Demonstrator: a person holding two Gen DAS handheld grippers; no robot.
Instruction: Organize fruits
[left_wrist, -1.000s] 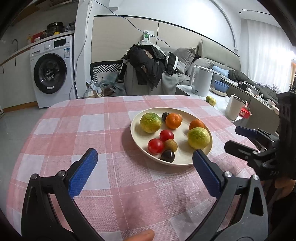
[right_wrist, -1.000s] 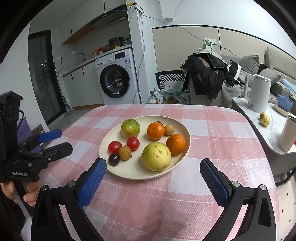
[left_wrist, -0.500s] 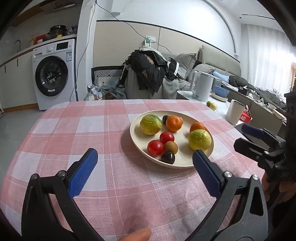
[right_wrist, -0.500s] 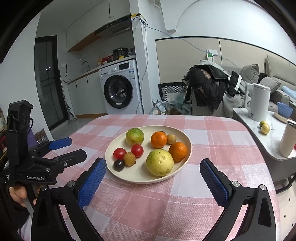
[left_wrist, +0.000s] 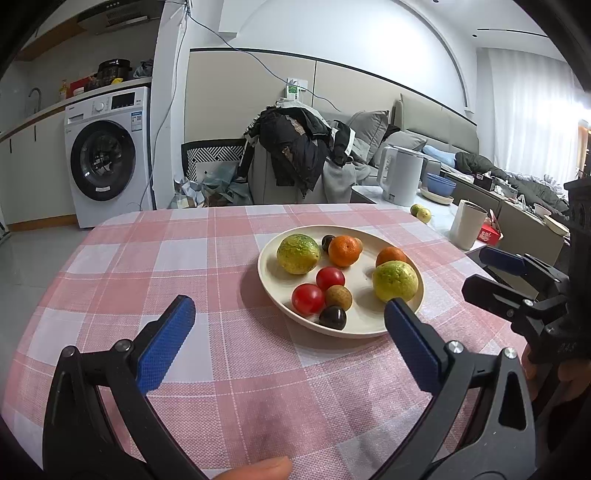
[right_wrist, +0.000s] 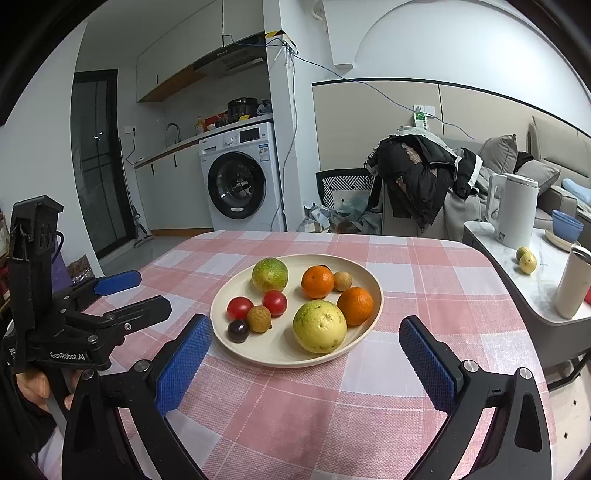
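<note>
1. A table (right_wrist: 424, 406) with rounded corners is covered by a woven cloth in pink and white checks.
2. A round, shallow, cream plate (right_wrist: 364, 328) with a matte finish is set on the cloth; all the fruit on the table is held in it.
3. Two rough-skinned yellow-green fruits (right_wrist: 320, 326) are seen on the plate, one at its near rim and one at its far left, with two dimpled oranges (right_wrist: 317, 281) between and beside them.
4. Two glossy red tomatoes (right_wrist: 240, 308), a scaly brown longan (right_wrist: 259, 319) and a dark, shiny round fruit (right_wrist: 238, 331) are clustered together at the plate's left; the longan touches the dark fruit.
5. The left gripper (left_wrist: 290, 343) is held low over the cloth, near the plate, its jaws spread wide and its blue, knurled pads (left_wrist: 166, 349) gripping nothing.
6. The right gripper (right_wrist: 304, 363) is likewise held with its jaws wide apart and unloaded, the plate's near rim lying between its fingertips.
7. A fingertip (left_wrist: 255, 469) at the bottom edge is shown only in the left wrist view; the hand (right_wrist: 35, 387) on the left gripper's handle is shown only in the right wrist view.
</note>
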